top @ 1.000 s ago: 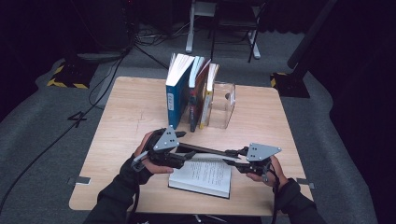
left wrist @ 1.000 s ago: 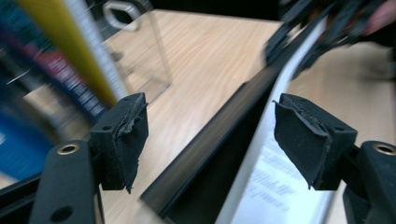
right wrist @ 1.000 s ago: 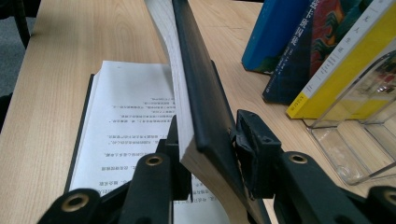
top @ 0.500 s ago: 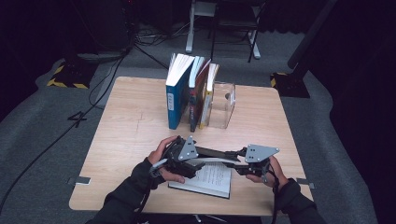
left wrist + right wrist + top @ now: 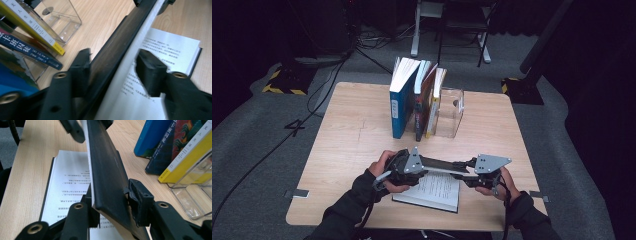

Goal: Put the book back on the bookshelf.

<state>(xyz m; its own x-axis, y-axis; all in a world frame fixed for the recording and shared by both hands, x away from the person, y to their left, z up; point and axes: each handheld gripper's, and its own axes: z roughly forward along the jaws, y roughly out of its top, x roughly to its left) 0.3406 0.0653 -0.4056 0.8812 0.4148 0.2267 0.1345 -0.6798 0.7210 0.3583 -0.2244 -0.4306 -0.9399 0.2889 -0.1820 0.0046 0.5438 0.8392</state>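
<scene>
An open book (image 5: 437, 191) lies at the table's near edge, its printed page (image 5: 170, 47) facing up. Its other half, black cover (image 5: 443, 165) outward, stands raised on edge between my two grippers. My left gripper (image 5: 423, 168) is at that half's left end. Its jaws have just been closing and now sit against the cover (image 5: 117, 37) and the page block, left gripper (image 5: 113, 62) shut on it. My right gripper (image 5: 463, 171) holds the right end, with the cover (image 5: 105, 165) pinched in my right gripper (image 5: 111, 195).
Upright books, a blue one (image 5: 399, 107) leftmost, lean in a clear acrylic holder (image 5: 453, 112) at the middle of the wooden table (image 5: 357, 130). Cables and stand legs lie on the dark floor beyond. Bare tabletop spreads to the left and right.
The left hand moved right, in toward the raised half of the book, and its jaws closed around that half. The right gripper kept its hold and place.
</scene>
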